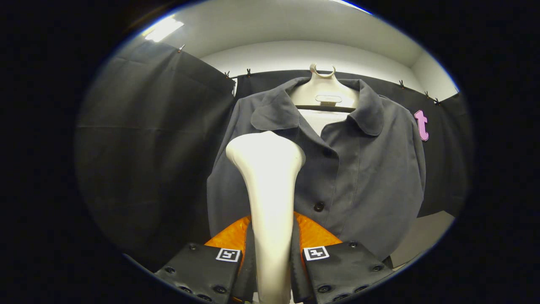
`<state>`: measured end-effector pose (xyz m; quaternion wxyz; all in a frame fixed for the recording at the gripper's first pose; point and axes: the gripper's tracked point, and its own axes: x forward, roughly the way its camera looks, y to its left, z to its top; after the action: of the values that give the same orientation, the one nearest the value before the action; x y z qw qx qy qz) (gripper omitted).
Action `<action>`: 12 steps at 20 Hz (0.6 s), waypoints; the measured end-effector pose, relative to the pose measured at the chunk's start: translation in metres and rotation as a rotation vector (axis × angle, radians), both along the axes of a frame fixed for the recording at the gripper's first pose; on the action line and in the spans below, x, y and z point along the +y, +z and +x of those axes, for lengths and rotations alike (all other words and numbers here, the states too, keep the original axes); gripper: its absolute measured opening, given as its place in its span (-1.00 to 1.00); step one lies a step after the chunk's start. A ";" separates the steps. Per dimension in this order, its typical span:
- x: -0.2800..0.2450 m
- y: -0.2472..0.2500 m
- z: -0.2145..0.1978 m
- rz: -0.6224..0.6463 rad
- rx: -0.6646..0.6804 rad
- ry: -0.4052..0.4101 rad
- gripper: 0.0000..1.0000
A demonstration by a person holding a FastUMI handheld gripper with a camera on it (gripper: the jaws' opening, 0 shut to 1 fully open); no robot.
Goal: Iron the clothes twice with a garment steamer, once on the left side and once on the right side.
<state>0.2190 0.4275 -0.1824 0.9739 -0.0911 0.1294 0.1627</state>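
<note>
Black cloth (147,139) is hanging all around the booth, clipped along its top edge under a white ceiling (295,29) with a lit panel (162,28) glowing off to one side. I am looking straight at a dark grey shirt (371,177) that is hanging on a pale hanger (322,90) against that cloth; its collar is lying open and its front is buttoned, with one dark button (319,207) showing low on the placket.

I am holding the gripper (272,255) closed around the white handle of the garment steamer (268,185), both fingers (202,268) pressing on it from either side. The steamer is rising up between the fingers, narrow where they are pinching it and widening into a rounded head at the top. That head is sitting in front of the shirt's chest, on the side away from the buttons and just below the collar. I cannot tell whether it is touching the fabric or hovering just off it. An orange part of the rig (316,234) is showing behind the handle, just beyond the fingers.
</note>
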 end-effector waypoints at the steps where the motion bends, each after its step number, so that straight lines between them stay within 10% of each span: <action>1: -0.001 0.000 -0.001 -0.003 -0.002 -0.001 -0.18; 12: -0.017 -0.049 -0.025 -0.054 0.073 0.004 -0.18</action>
<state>0.1942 0.4110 -0.2312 0.9654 -0.1116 0.1692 0.1643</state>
